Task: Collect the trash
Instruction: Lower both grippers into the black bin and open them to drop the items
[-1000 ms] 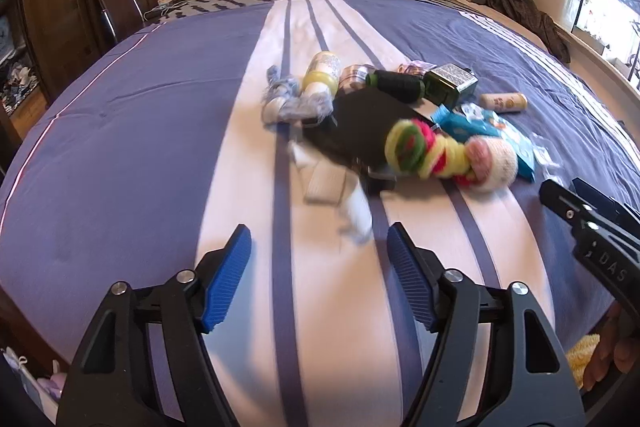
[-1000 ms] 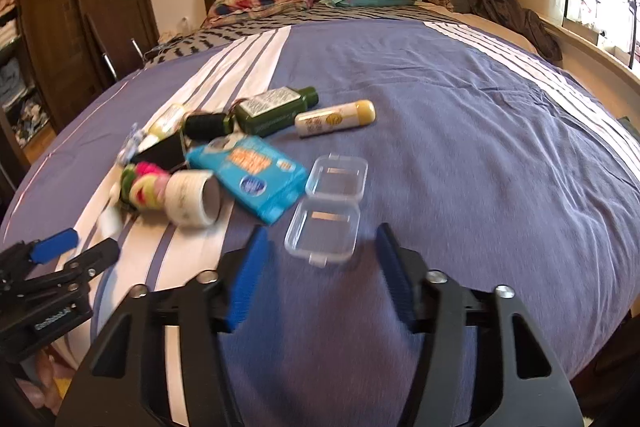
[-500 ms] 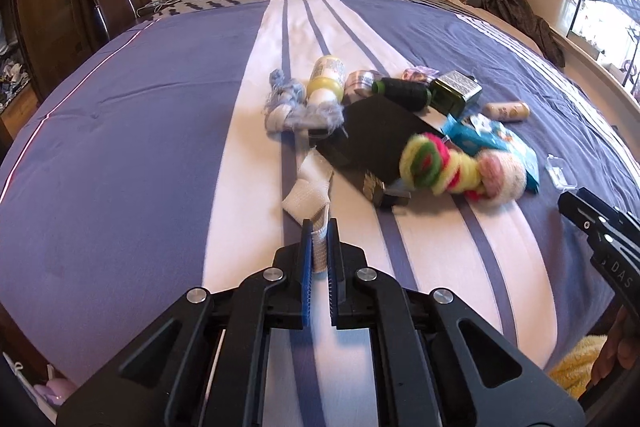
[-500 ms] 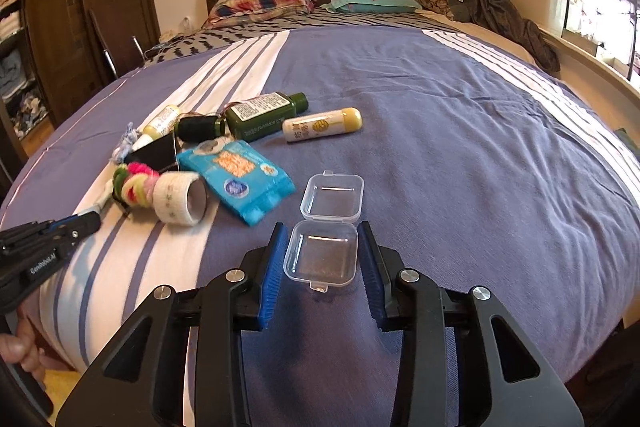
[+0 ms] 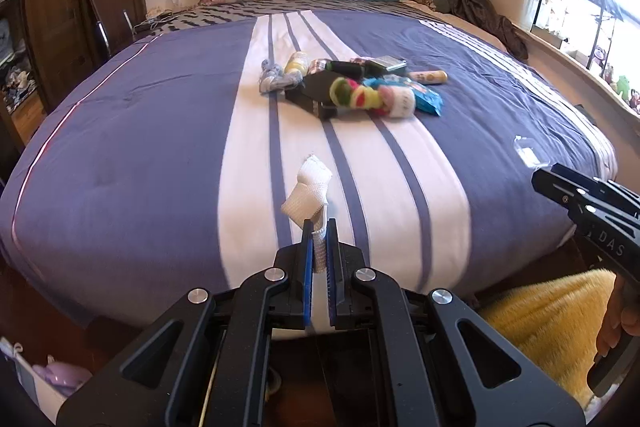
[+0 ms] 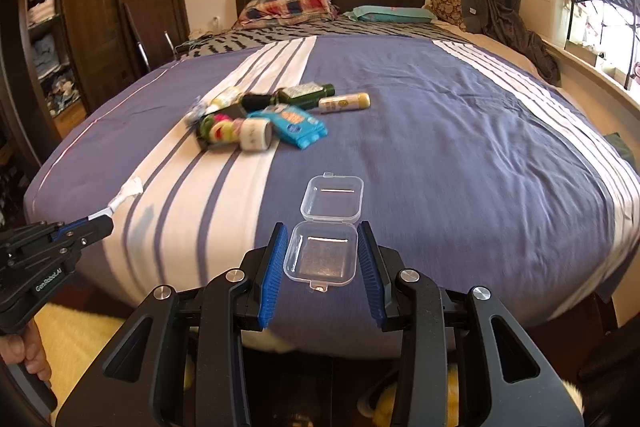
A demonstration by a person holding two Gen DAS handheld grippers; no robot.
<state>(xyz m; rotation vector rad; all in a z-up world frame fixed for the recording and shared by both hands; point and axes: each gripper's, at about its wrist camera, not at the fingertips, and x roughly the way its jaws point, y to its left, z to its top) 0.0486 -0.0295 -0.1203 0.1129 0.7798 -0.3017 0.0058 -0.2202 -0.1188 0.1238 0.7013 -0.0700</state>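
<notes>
My left gripper is shut on a crumpled white paper scrap and holds it above the near edge of the bed. It also shows in the right wrist view, sticking out of the left gripper. My right gripper is shut on a clear plastic hinged box, lid open, held above the near bed edge. The box shows faintly in the left wrist view ahead of the right gripper.
A pile lies mid-bed: colourful hair ties, tape roll, blue packet, green bottle, yellow tube, black thread spool, grey-blue cloth. Wardrobe left, window shelf right, yellow rug below.
Both grippers have pulled back and up from the pile toward the foot of the bed, the left carrying the paper scrap, the right carrying the clear box it closed on.
</notes>
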